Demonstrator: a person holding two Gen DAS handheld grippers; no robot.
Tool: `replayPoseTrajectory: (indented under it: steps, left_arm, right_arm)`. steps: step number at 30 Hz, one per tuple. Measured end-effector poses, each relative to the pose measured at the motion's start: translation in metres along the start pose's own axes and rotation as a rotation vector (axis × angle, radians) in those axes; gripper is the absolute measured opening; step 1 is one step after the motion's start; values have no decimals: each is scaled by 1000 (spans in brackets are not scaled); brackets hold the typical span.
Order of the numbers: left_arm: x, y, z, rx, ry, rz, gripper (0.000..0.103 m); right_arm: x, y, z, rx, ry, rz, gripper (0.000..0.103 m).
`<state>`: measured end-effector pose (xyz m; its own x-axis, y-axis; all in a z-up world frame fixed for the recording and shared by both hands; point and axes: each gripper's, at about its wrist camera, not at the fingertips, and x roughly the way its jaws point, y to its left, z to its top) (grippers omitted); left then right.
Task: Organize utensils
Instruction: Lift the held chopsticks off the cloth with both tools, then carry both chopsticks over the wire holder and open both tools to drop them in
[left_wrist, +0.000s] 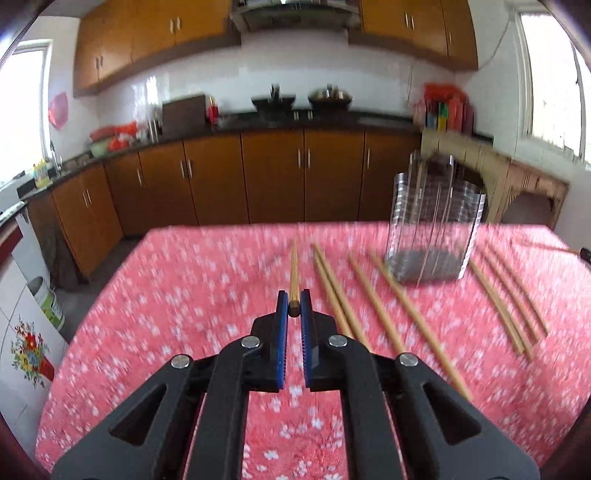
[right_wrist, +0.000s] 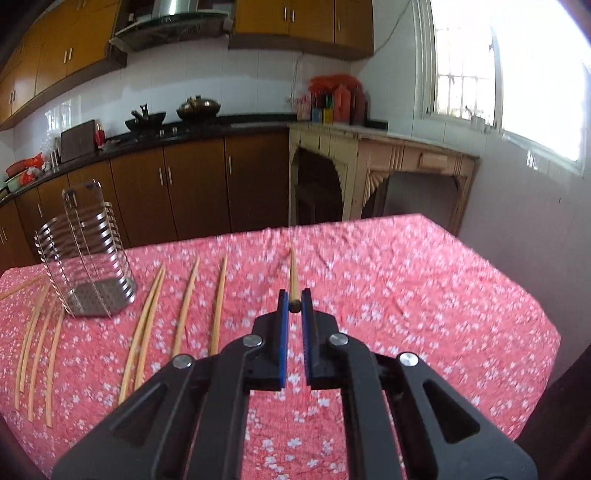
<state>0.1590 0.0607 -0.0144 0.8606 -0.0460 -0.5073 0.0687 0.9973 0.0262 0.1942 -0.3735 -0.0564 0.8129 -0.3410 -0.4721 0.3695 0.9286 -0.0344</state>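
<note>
The left gripper (left_wrist: 294, 306) pinches one wooden chopstick (left_wrist: 294, 269) by its thick end between two blue pads. The stick points straight ahead, away from the camera, above the table. The right gripper (right_wrist: 294, 304) does the same with another chopstick (right_wrist: 293, 273), squeezed tight at its butt end and pointing forward.

More chopsticks lie flat on the table. In the right view, four of them (right_wrist: 184, 310) lie in a row between the right gripper and the holder, and three more (right_wrist: 38, 350) lie left of the holder, near the cloth's left edge. They are thin, pale brown, long and smooth.

The metal holder (right_wrist: 86, 258) stands upright on the table. It is made of shiny wire rings with a flat bottom full of tiny holes. Its top is open. Nothing can be seen inside it.

The tablecloth (right_wrist: 406, 295) is pink with small white flowers and a few wrinkles. To the right of the right gripper there is lots of bare cloth. The far edge of the table is well beyond the stick tips. Behind it are brown cabinets (left_wrist: 273, 173).
</note>
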Motion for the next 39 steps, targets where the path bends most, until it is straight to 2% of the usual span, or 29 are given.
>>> replayPoseTrajectory:
  steps: [4, 19, 27, 39]
  left_arm:
    - [-13, 8, 21, -23, -80, 8, 7]
    - [-30, 14, 72, -35, -244, 63, 7]
    - [-41, 18, 82, -28, -287, 88, 7]
    - [-50, 21, 87, -26, -306, 77, 7]
  right_arm:
    - [-9, -2, 20, 7, -59, 2, 8]
    - [-33, -1, 83, 10, -227, 18, 8]
    - [-45, 0, 94, 32, -247, 62, 8]
    - [-62, 3, 101, 53, -253, 152, 8]
